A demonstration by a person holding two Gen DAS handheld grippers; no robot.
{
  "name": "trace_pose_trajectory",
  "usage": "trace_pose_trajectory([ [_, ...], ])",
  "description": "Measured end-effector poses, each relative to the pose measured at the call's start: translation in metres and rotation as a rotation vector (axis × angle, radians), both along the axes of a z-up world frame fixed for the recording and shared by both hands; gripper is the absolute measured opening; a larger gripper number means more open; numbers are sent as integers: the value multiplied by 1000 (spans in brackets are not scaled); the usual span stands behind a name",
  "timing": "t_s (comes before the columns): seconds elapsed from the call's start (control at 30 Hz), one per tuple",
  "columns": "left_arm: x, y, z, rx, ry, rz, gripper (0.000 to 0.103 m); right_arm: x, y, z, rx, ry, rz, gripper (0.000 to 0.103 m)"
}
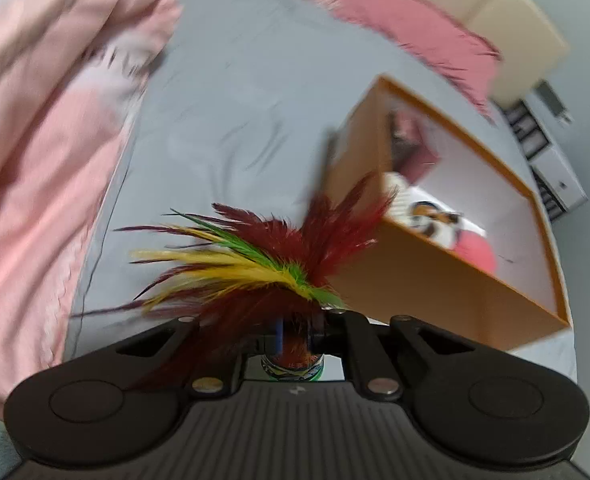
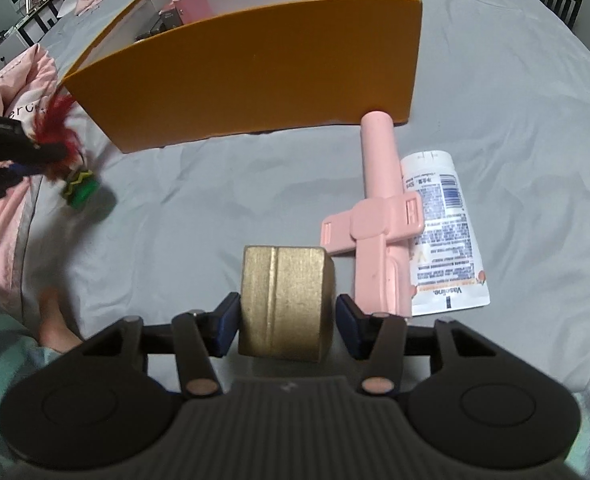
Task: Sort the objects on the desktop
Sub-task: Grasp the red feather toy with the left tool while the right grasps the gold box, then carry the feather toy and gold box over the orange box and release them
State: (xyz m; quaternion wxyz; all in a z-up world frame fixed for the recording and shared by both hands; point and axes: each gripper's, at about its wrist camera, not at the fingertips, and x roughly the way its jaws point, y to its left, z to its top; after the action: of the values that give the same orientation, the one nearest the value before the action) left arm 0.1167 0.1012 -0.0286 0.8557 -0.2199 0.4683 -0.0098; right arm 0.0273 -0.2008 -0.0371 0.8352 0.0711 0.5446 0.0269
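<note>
My left gripper point(image 1: 295, 336) is shut on a feather shuttlecock point(image 1: 255, 264) with red, yellow and green feathers, held above the grey sheet left of the orange box point(image 1: 435, 292). It also shows in the right wrist view point(image 2: 69, 148), with its green base hanging down. My right gripper point(image 2: 285, 324) is open around a gold box point(image 2: 285, 300) on the sheet; both pads stand slightly apart from its sides. A pink selfie stick point(image 2: 379, 216) and a white Vaseline tube point(image 2: 447, 236) lie to the right.
The orange box point(image 2: 255, 64) holds a pink item, a patterned item and a dark one. Pink bedding point(image 1: 35, 140) lies to the left. A drawer unit point(image 1: 551, 164) stands beyond the bed.
</note>
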Motion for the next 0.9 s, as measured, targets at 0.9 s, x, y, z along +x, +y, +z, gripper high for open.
trace_pose_trajectory([
  [0.9,65,-57,103,-5,-345,-201,10,108,-14,135,173,-396,47,50],
])
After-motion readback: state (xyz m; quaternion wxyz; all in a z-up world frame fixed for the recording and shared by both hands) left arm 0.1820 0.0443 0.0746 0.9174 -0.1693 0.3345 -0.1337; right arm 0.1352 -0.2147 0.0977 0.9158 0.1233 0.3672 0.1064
